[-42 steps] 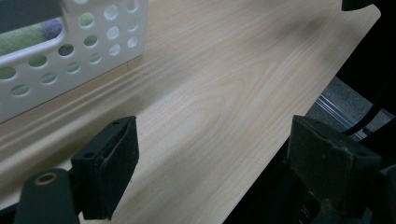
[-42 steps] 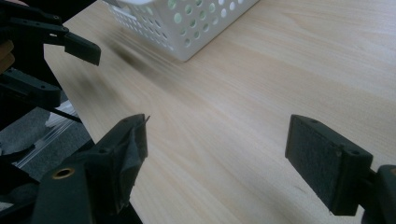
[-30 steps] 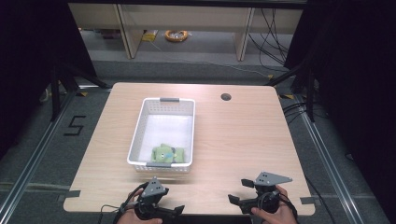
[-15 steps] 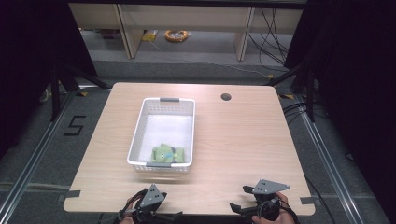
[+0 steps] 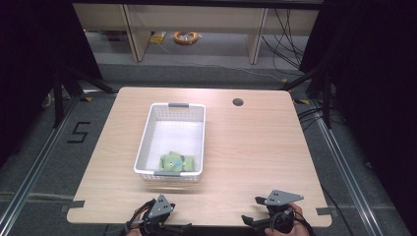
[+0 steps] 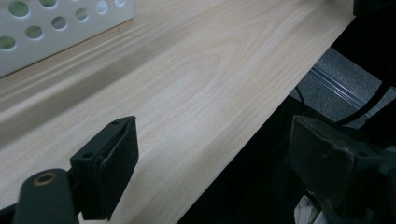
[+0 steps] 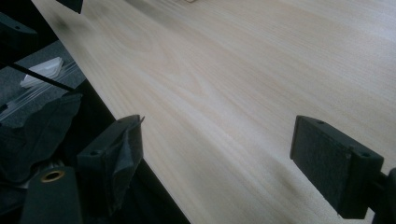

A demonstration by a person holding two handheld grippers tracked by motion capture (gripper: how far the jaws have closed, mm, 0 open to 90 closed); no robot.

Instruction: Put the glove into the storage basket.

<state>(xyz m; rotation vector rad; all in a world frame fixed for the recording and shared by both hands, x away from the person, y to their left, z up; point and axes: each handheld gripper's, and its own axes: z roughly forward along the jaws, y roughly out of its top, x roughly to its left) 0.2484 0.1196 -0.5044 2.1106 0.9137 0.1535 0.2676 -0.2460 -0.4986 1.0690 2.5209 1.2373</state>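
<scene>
A white perforated basket [image 5: 169, 140] stands on the wooden table [image 5: 255, 147], left of centre. A green soft toy [image 5: 173, 162] lies in the basket's near end. My left gripper [image 5: 169, 227] hangs at the table's near edge, just in front of the basket. It is open, with nothing between its jaws [image 6: 215, 168], and the basket wall [image 6: 46, 28] shows close by in the left gripper view. My right gripper [image 5: 253, 216] sits at the near edge further right. It is also open and empty [image 7: 224, 163], over bare wood.
A round cable hole [image 5: 238, 102] is set into the table's far right part. Dark floor with rails surrounds the table. A shelf with an orange coil [image 5: 185, 37] stands beyond the far edge.
Both grippers have drawn back slightly toward the table's near edge. The basket and the toy have not moved.
</scene>
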